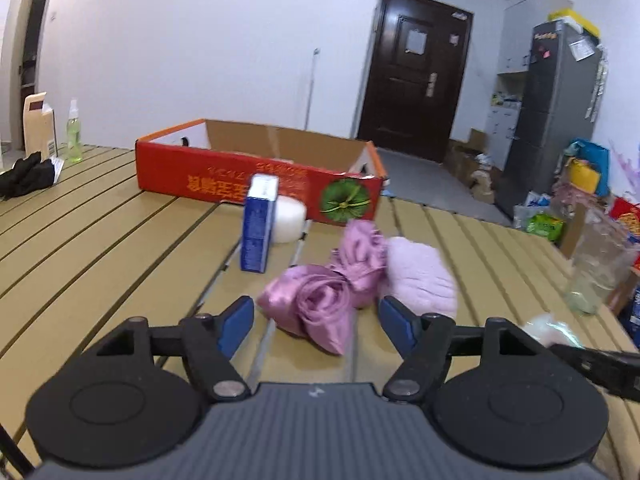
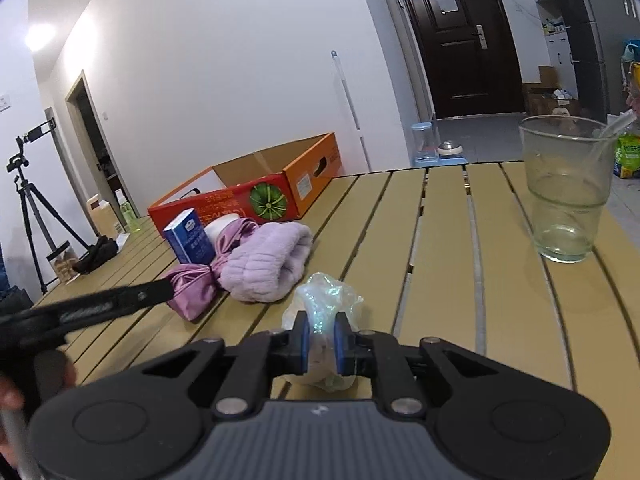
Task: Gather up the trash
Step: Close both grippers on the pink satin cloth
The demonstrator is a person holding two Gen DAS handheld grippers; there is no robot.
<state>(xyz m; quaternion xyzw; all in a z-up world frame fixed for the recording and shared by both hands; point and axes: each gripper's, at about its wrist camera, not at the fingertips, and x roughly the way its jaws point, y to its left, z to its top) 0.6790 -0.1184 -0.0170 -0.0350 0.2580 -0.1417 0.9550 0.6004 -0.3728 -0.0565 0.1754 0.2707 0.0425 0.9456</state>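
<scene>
On the slatted tan table [image 1: 100, 232], a black cloth [image 1: 26, 176] and a green spray bottle [image 1: 74, 134] are seen at the far left, followed by an open red carton [image 1: 256, 178], an upright blue box [image 1: 260, 226] and a shiny mauve satin bundle [image 1: 320, 304]. The left gripper [image 1: 316, 326] is held spread, its blue pads on either side of the near end of that bundle without pressing it. A lilac fleece item [image 2: 268, 264] is positioned beside the bundle. Further right, a crumpled, translucent, faintly iridescent plastic wrapper [image 2: 324, 300] is pinched between the nearly closed pads of the right gripper [image 2: 323, 346], low over the table. An empty clear glass [image 2: 566, 188] is located at the far right.
</scene>
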